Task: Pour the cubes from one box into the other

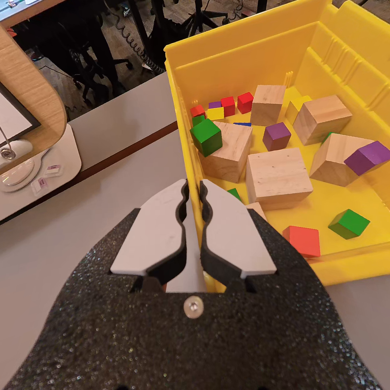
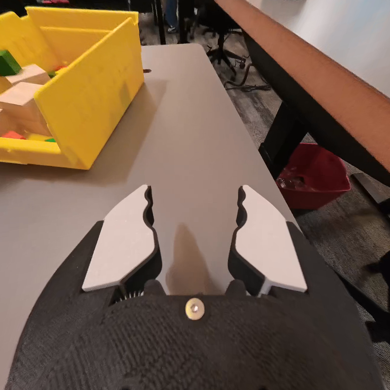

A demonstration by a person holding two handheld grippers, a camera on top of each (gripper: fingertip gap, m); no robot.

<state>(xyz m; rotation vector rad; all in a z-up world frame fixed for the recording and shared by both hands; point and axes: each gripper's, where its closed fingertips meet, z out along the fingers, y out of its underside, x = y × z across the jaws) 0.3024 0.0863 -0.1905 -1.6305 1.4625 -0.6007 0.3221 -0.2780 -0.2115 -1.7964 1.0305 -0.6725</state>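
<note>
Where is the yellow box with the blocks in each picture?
Left wrist view: the yellow box fills the upper right, and the left gripper is shut on its side wall.
Right wrist view: the same box sits at the upper left, apart from the open right gripper.
Shared landmark: the grey table.

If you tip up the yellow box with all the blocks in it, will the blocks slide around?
Probably yes. The yellow box has a smooth plastic floor, and the wooden blocks and small coloured cubes lie loose, some already tilted, so they would likely slide and tumble. The left gripper has its jaws closed on one thin side wall, so the loaded box may sag or twist.
</note>
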